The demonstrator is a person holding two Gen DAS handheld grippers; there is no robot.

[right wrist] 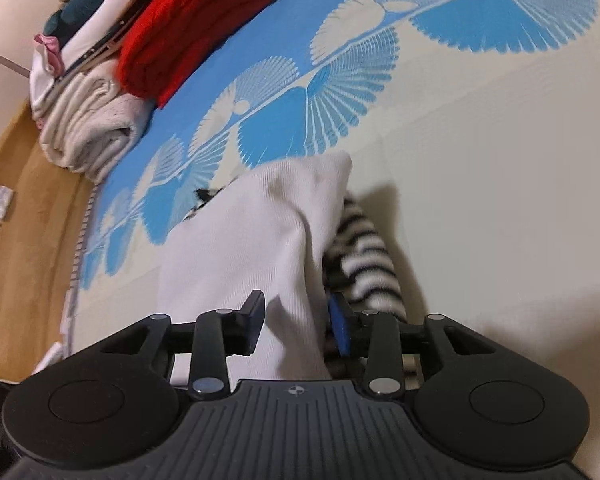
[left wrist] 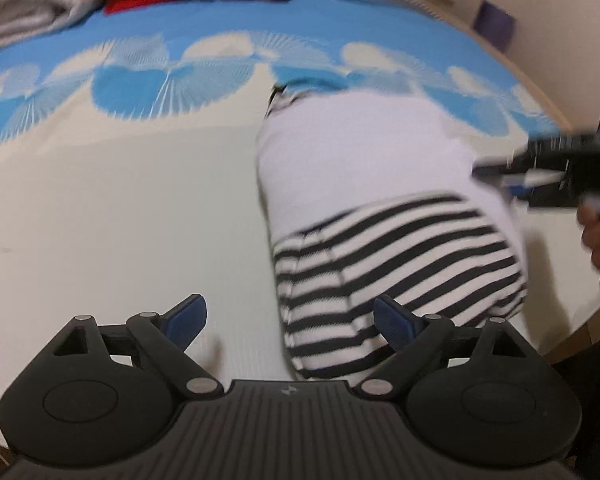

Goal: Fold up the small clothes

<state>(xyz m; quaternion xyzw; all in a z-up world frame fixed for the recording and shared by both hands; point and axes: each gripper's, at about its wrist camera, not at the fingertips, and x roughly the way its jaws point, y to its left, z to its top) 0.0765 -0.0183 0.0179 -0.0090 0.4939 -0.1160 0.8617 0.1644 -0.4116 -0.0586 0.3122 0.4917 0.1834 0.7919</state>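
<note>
A small white garment with black-and-white striped sleeves (left wrist: 364,168) lies partly folded on the bed sheet (left wrist: 120,208). A striped sleeve (left wrist: 396,256) is folded across its near end. My left gripper (left wrist: 290,320) is open and empty, just above the striped end. My right gripper (right wrist: 296,316) has its jaws around a raised fold of the white fabric (right wrist: 260,232), with the striped sleeve (right wrist: 364,256) beside it. The right gripper also shows in the left wrist view (left wrist: 500,172) at the garment's right edge.
A cream sheet with a blue fan pattern (right wrist: 284,120) covers the bed. A red folded knit (right wrist: 192,36) and a stack of folded white and beige clothes (right wrist: 88,128) sit at the far end. A wooden floor (right wrist: 24,216) lies beyond the bed edge.
</note>
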